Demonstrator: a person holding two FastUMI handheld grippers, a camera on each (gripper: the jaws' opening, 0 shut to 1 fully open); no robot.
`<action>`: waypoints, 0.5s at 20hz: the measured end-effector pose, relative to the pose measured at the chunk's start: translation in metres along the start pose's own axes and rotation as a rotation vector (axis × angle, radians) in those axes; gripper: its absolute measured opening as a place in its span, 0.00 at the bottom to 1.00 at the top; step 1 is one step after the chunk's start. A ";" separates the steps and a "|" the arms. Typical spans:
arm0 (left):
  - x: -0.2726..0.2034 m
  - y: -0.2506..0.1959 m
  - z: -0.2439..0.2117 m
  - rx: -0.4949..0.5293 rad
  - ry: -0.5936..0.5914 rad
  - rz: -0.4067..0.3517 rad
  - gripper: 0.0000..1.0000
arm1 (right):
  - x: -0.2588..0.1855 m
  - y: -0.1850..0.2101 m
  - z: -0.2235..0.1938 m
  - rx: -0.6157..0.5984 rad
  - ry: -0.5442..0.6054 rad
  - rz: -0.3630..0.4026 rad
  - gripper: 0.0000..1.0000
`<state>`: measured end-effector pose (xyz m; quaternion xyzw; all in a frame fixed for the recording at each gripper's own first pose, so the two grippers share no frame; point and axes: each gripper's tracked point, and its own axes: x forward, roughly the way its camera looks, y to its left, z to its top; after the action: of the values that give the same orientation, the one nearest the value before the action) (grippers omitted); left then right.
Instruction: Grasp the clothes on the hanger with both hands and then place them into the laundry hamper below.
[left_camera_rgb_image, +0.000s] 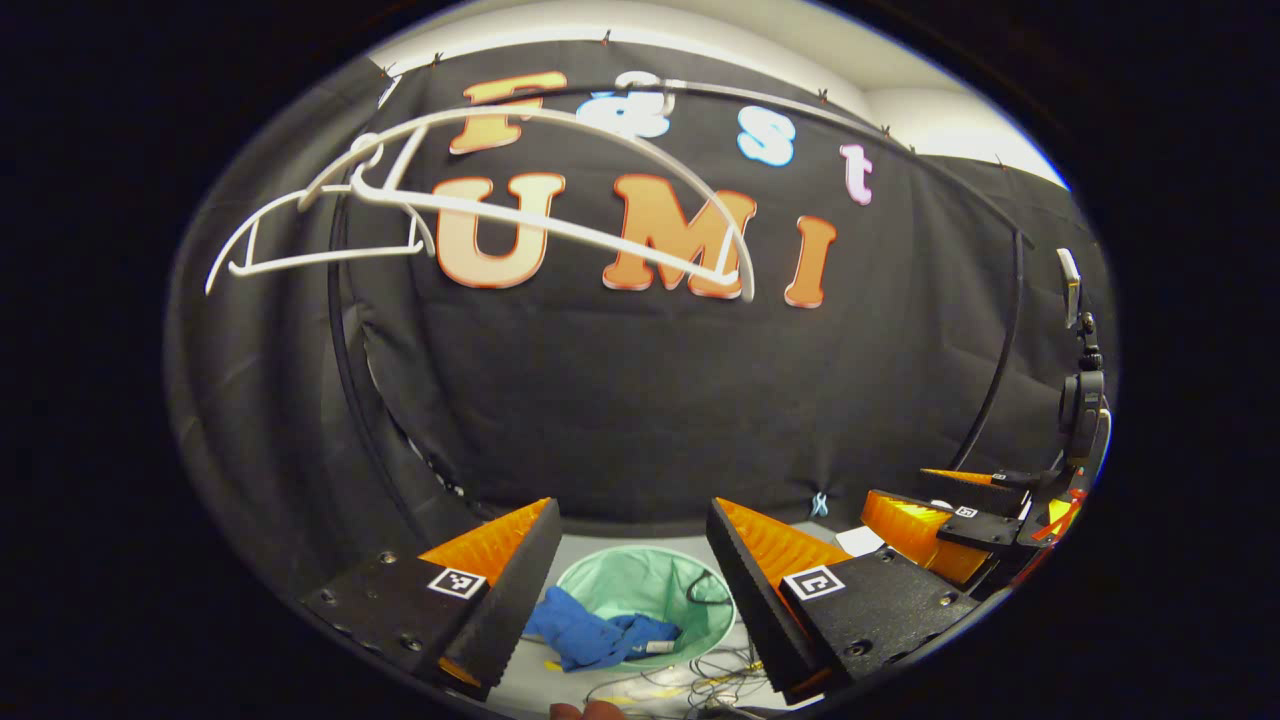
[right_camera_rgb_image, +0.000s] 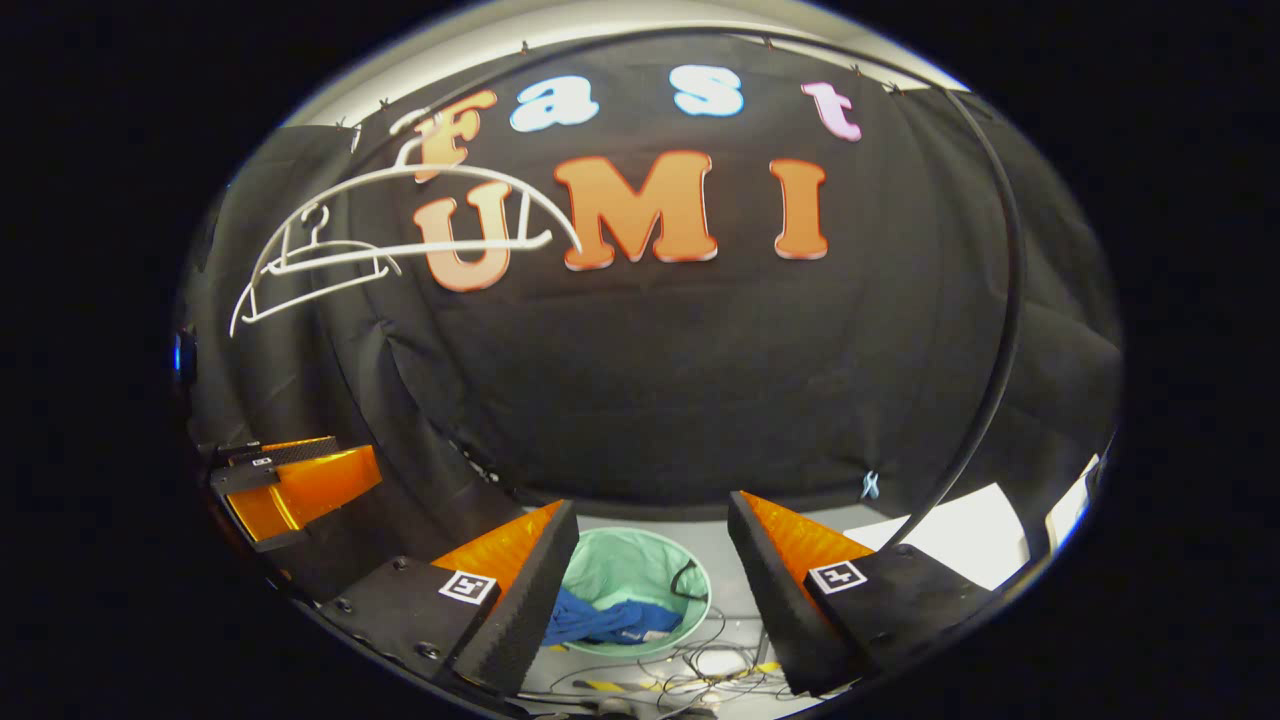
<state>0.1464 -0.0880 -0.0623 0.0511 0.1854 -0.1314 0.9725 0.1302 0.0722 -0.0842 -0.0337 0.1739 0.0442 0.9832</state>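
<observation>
The soft blue clothes (left_camera_rgb_image: 600, 638) lie crumpled over the rim of the round green laundry hamper (left_camera_rgb_image: 650, 585). Thin white hangers (left_camera_rgb_image: 480, 215) hang bare. Left hand-held gripper (left_camera_rgb_image: 630, 575) and right hand-held gripper (right_camera_rgb_image: 650, 570) gape, released.

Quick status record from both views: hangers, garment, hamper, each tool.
hangers: two white hangers, bare, up on the rail
garment: blue garment, draped over the hamper's near rim, partly inside
hamper: green hamper, on the floor below
cables: loose cables beside the hamper
left tool: left tool, open, nothing held
right tool: right tool, open, nothing held
</observation>
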 end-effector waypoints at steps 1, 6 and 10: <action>-0.007 -0.003 0.016 0.004 -0.042 -0.002 0.93 | -0.007 0.002 0.017 -0.013 -0.042 -0.003 0.98; -0.038 -0.004 0.097 0.014 -0.254 -0.007 0.88 | -0.050 0.010 0.078 -0.025 -0.216 0.001 0.89; -0.064 -0.004 0.128 0.014 -0.358 -0.001 0.87 | -0.078 0.008 0.111 -0.044 -0.328 -0.014 0.88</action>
<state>0.1327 -0.0961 0.0800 0.0334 0.0086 -0.1402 0.9895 0.0943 0.0833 0.0458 -0.0489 0.0096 0.0462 0.9977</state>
